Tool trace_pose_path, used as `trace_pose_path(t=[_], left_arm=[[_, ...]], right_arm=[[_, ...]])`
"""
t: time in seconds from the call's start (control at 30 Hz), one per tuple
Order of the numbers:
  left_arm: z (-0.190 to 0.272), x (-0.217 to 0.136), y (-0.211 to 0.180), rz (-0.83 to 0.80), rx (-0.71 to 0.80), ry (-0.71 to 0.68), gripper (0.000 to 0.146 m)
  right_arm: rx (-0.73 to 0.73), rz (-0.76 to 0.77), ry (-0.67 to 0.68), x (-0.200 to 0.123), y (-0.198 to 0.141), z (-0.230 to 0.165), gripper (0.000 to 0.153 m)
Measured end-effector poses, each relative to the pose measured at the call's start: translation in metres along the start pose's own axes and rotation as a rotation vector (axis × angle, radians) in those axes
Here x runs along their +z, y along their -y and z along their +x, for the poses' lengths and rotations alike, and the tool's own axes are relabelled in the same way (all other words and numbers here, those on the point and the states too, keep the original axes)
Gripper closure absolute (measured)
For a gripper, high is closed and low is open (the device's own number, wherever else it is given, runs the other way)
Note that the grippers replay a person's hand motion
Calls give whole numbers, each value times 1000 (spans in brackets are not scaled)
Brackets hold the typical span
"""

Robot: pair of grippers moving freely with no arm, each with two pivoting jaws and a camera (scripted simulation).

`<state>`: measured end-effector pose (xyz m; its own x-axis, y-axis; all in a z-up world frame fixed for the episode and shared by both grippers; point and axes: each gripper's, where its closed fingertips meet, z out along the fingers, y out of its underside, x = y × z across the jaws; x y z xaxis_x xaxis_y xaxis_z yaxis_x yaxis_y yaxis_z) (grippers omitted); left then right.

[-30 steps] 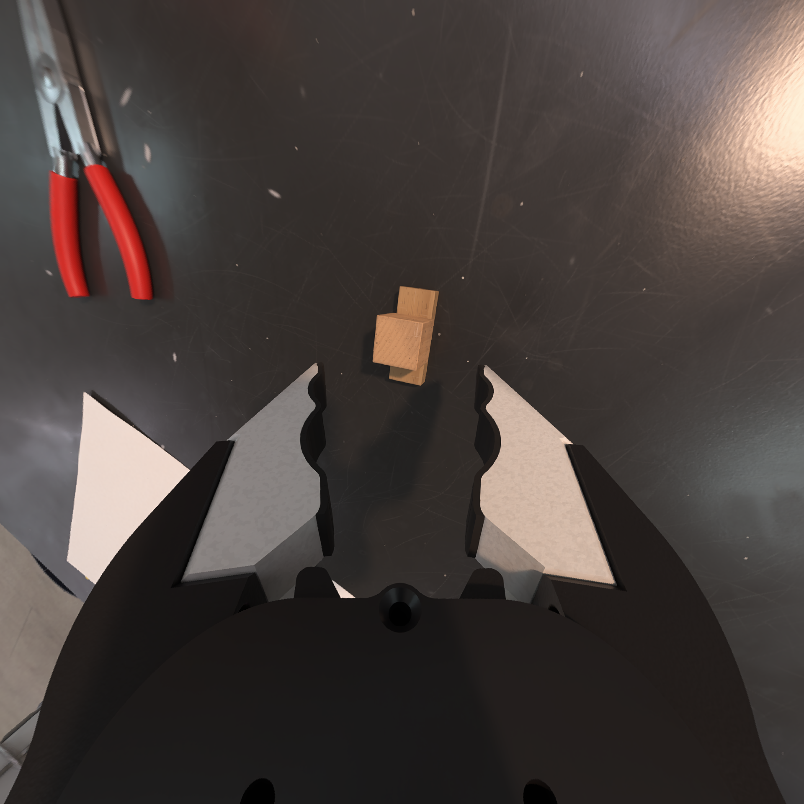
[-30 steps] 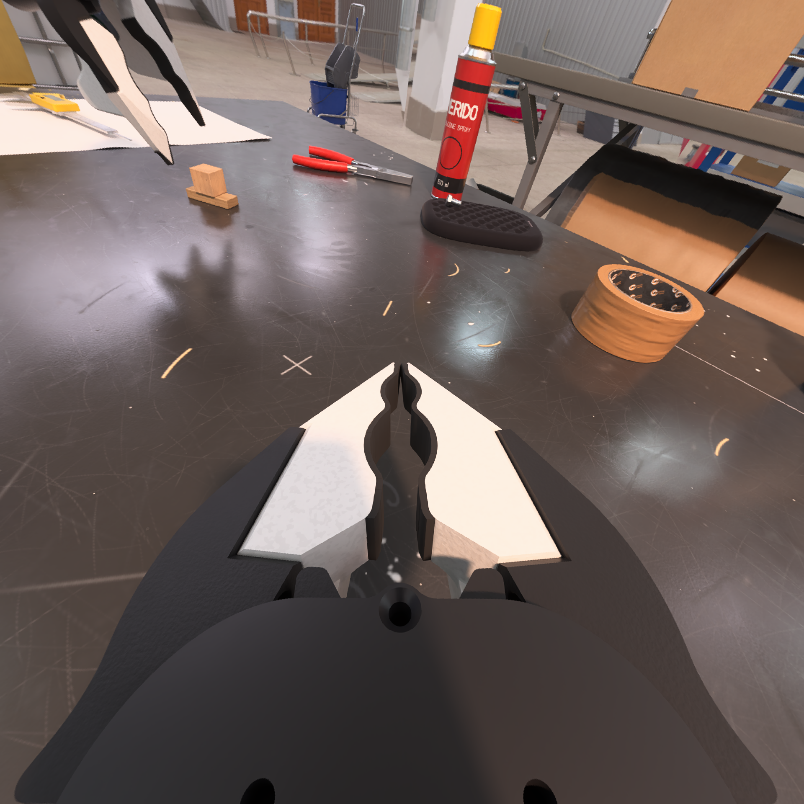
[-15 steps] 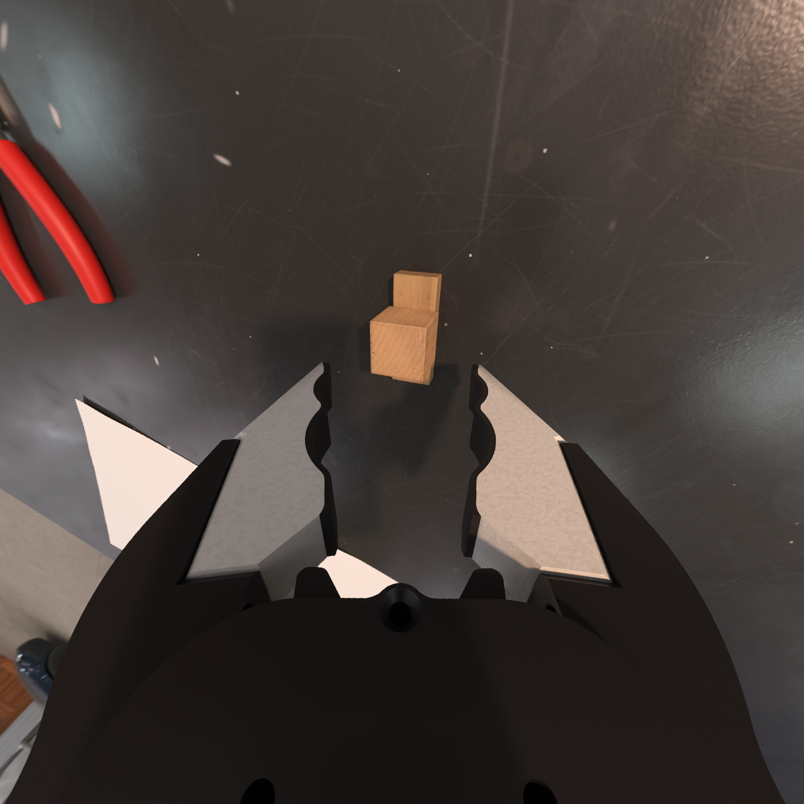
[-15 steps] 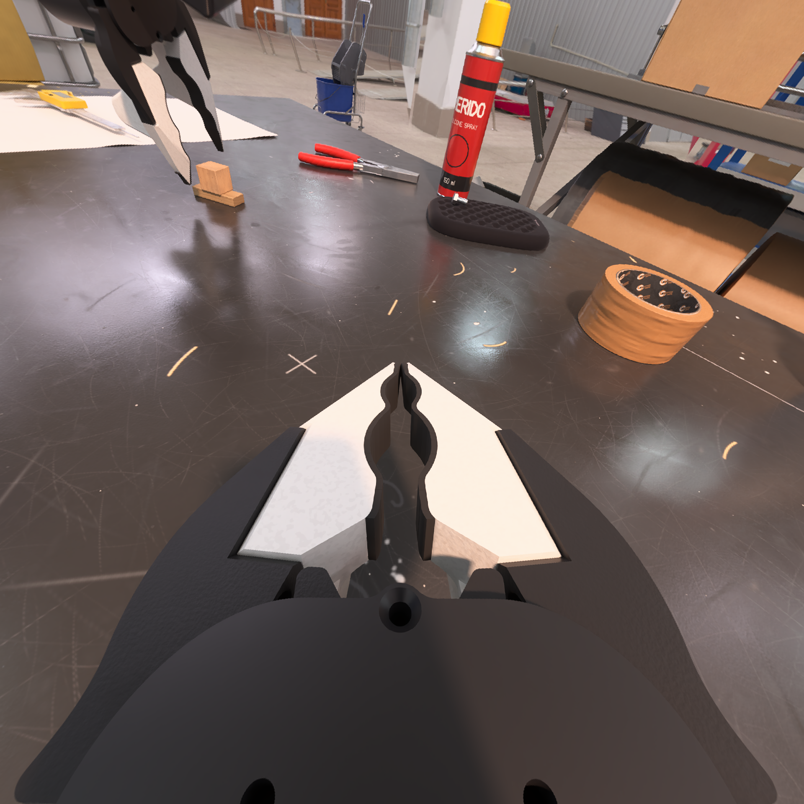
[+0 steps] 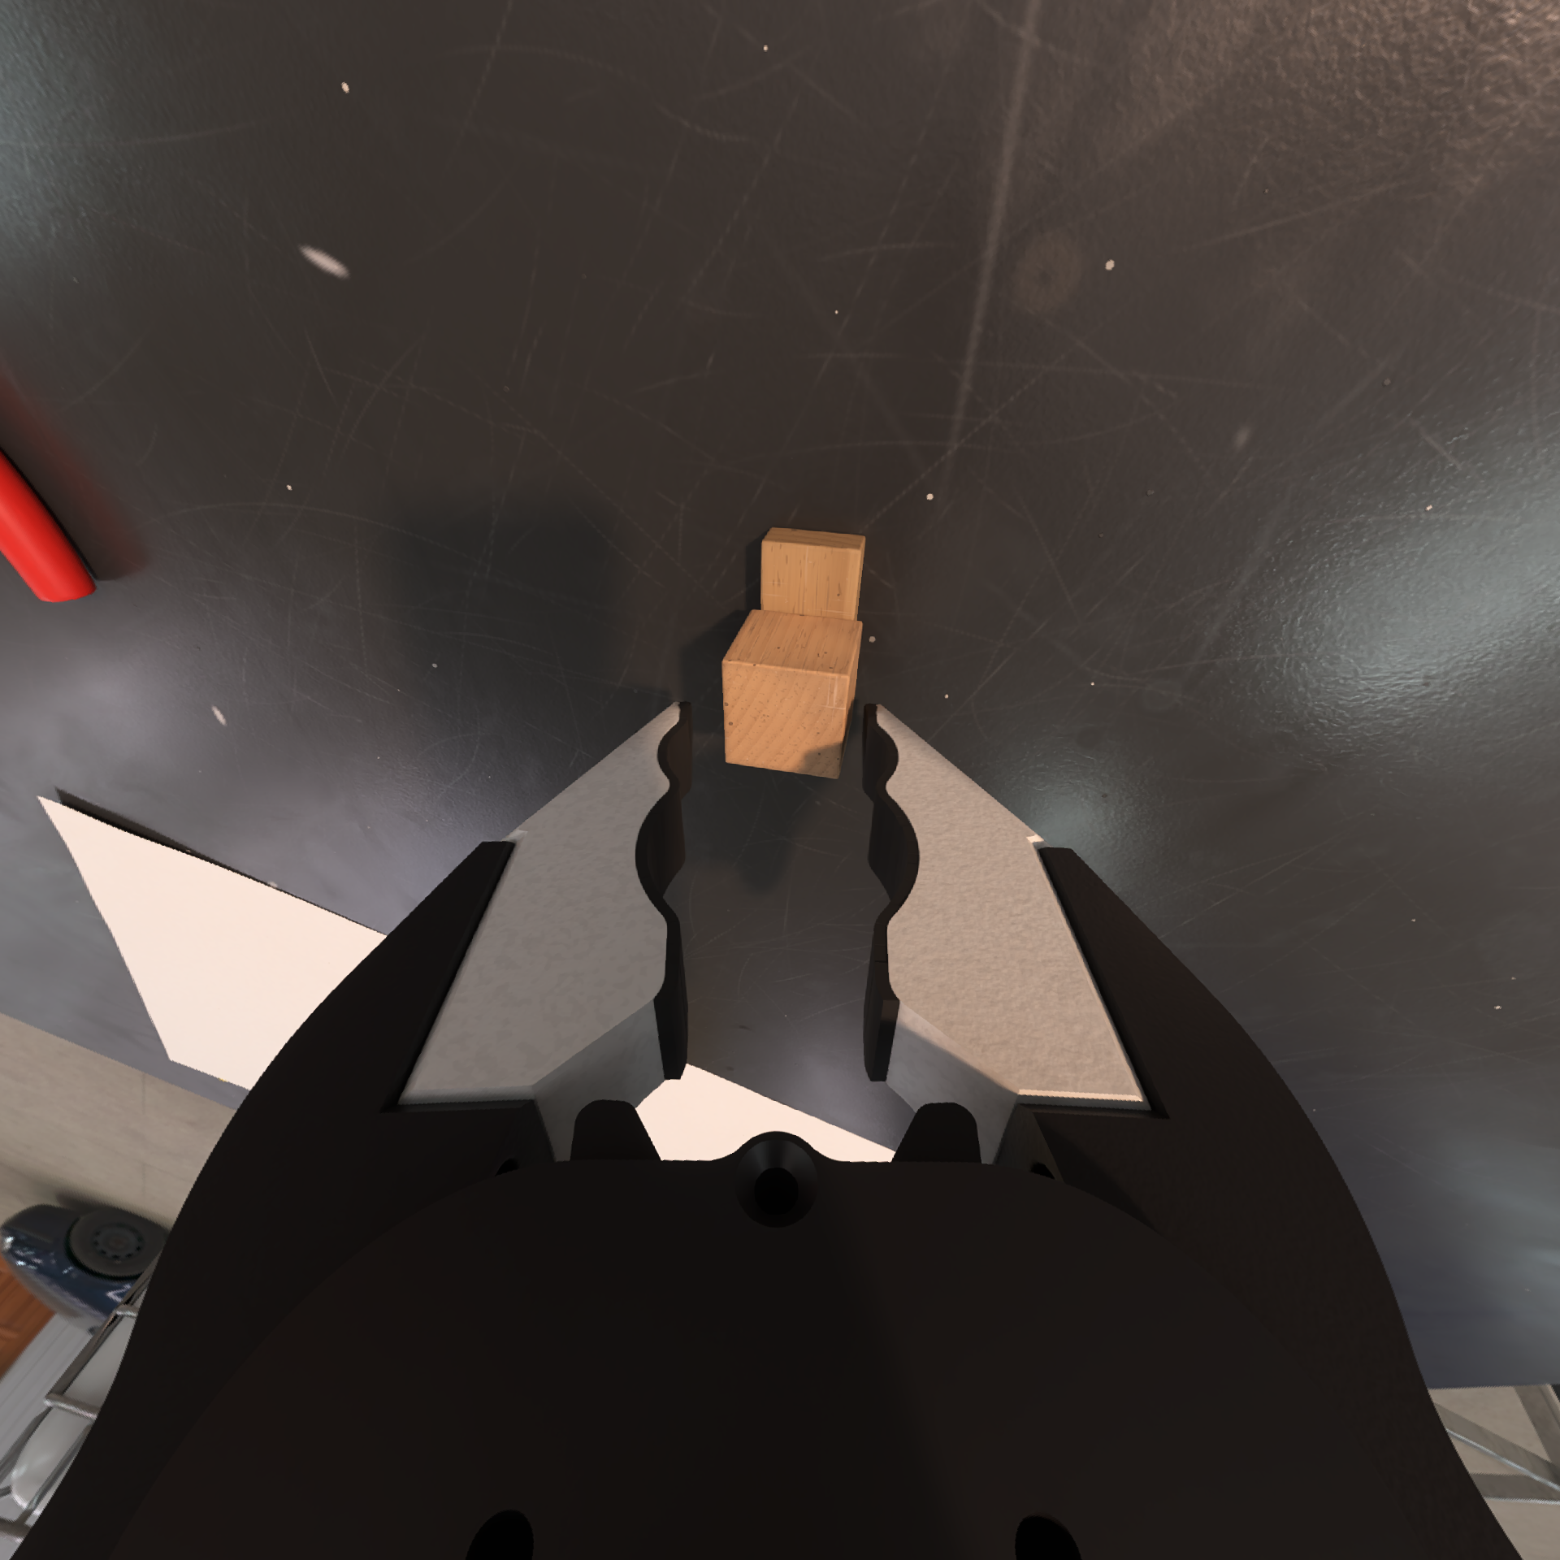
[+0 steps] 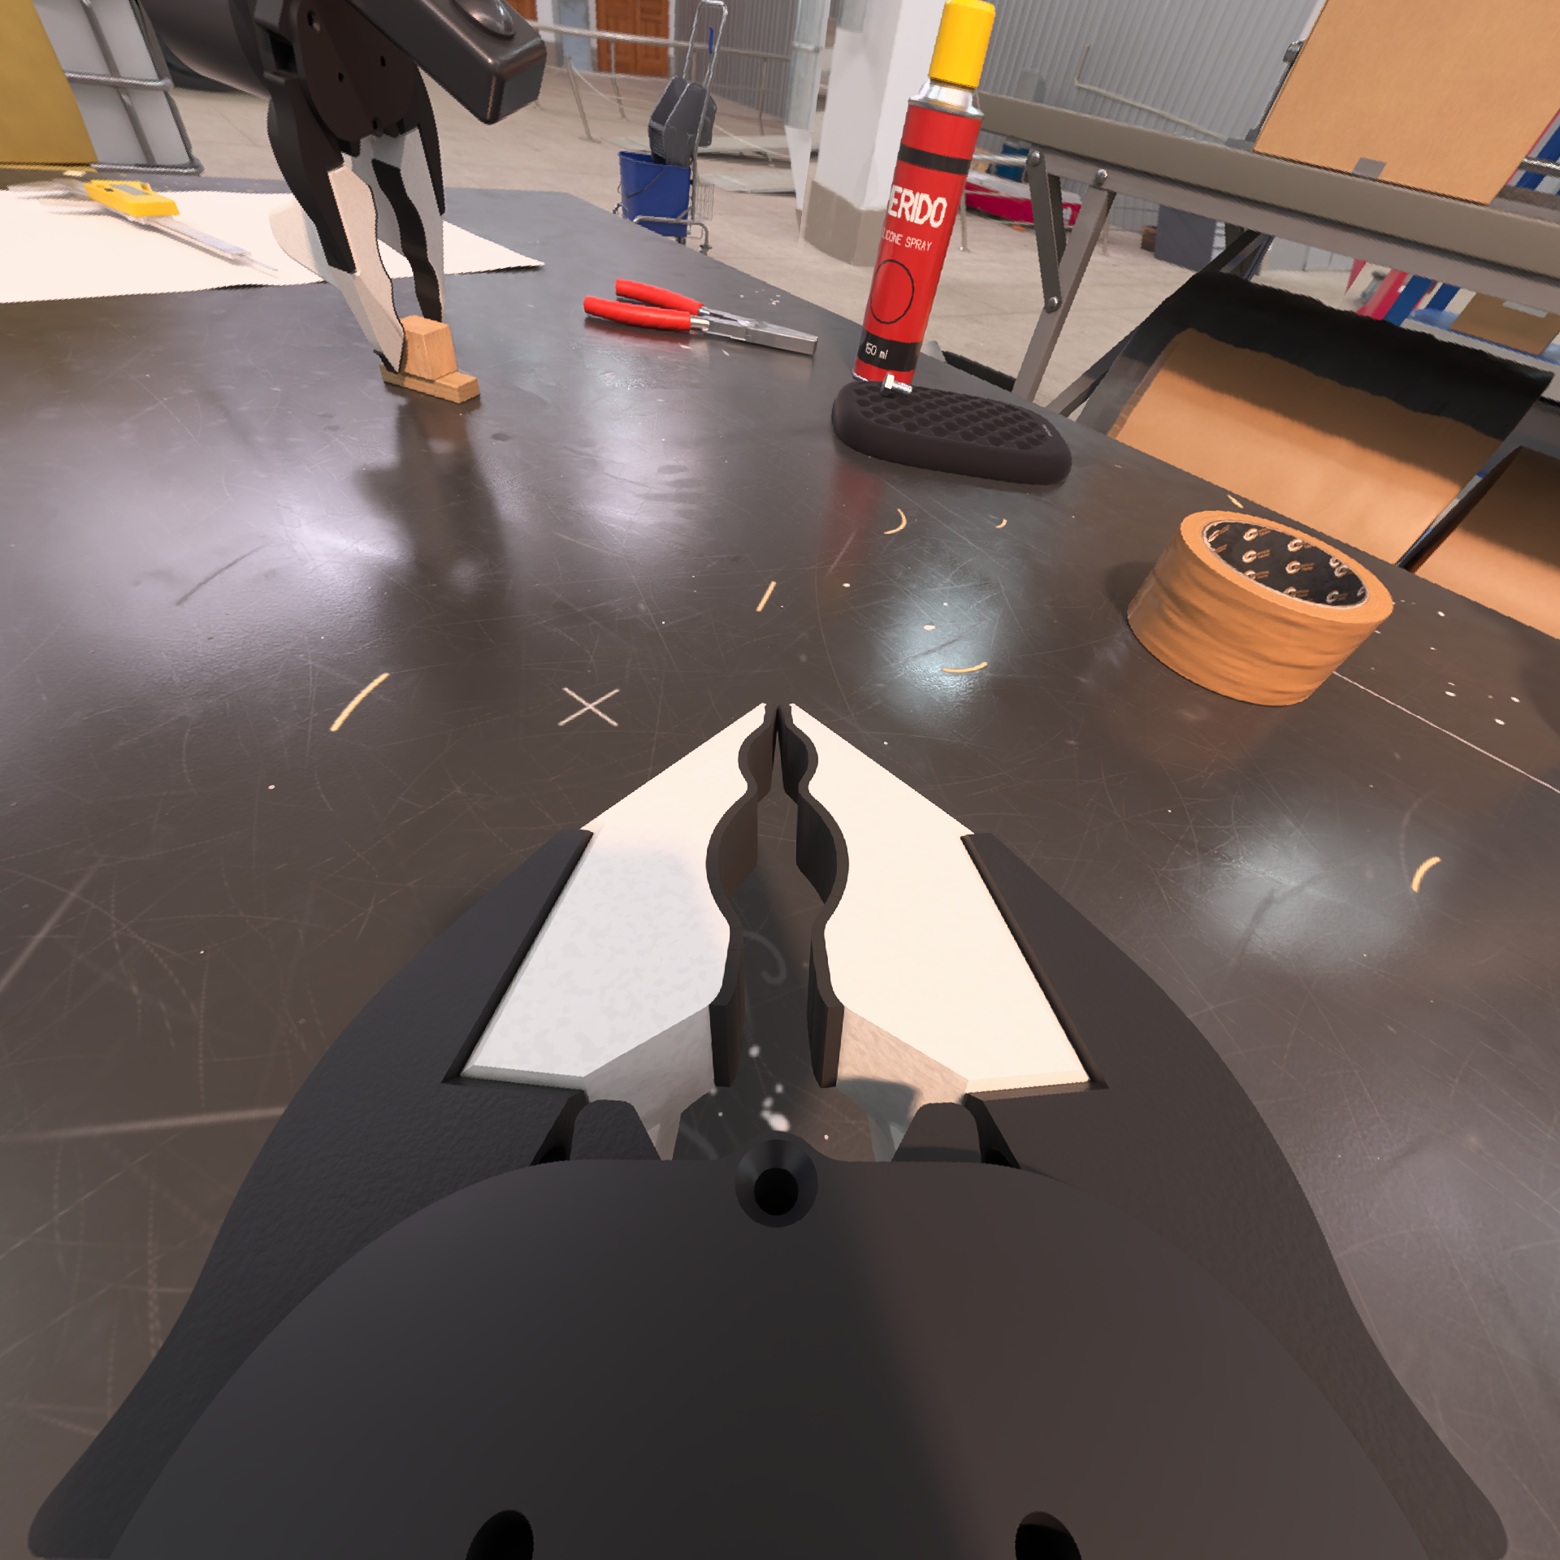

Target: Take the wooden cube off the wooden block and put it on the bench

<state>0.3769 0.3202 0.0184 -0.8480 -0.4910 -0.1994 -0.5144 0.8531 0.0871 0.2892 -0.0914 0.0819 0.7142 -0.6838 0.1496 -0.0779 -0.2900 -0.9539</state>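
Note:
A small wooden cube (image 5: pixel 789 692) sits on one end of a flat wooden block (image 5: pixel 812 570) on the dark bench (image 5: pixel 1182 422). My left gripper (image 5: pixel 777 713) is open, pointing down, with a fingertip on each side of the cube and small gaps showing. In the right wrist view the left gripper (image 6: pixel 414 338) straddles the cube (image 6: pixel 432 348) on the block (image 6: pixel 439 388) at the far left. My right gripper (image 6: pixel 775 709) is shut and empty, low over the bench (image 6: pixel 591 506), far from the cube.
Red-handled pliers (image 6: pixel 692 316) lie right of the block; one handle shows in the left wrist view (image 5: pixel 34 540). A red spray can (image 6: pixel 920 211), a black pad (image 6: pixel 950 430) and a tape roll (image 6: pixel 1258 608) stand at the right. White paper (image 6: pixel 169 245) lies behind.
My left gripper has come down onto the cube, so its fingertips now flank it, and the jaws have narrowed somewhat. The right gripper has stayed shut and nearly still.

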Motion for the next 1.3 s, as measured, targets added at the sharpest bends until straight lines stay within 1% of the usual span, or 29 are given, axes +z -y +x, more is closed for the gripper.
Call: trace_pose_path(t=[0.13,0.27,0.47,0.57,0.77,0.87,0.97,1.0,1.1,1.3], left_arm=[[2,-6,3,28,17,-5,118],[-4,-26,6,104,-6,55,118],[1,-80,9,305,-27,122,118],[6,-107,8,376,-30,187,118],[42,-163,19,563,20,227,118],[64,-181,33,639,62,221,118],[86,-191,53,700,113,191,118],[93,-192,60,712,126,196,118],[119,-195,84,753,186,150,118],[167,-194,133,767,309,96,118]], right_arm=[[0,1,3,0,0,0,153],[3,3,1,0,1,0,153],[-1,7,2,-1,2,-2,153],[-10,6,1,-1,3,-3,153],[-16,-4,-23,-3,3,1,153],[-14,-27,-63,-4,0,8,153],[-15,-33,-84,-5,-1,11,153],[-13,-38,-92,-6,-1,12,153],[-11,-30,-97,-7,1,14,153],[-9,-29,-108,-10,1,18,153]])
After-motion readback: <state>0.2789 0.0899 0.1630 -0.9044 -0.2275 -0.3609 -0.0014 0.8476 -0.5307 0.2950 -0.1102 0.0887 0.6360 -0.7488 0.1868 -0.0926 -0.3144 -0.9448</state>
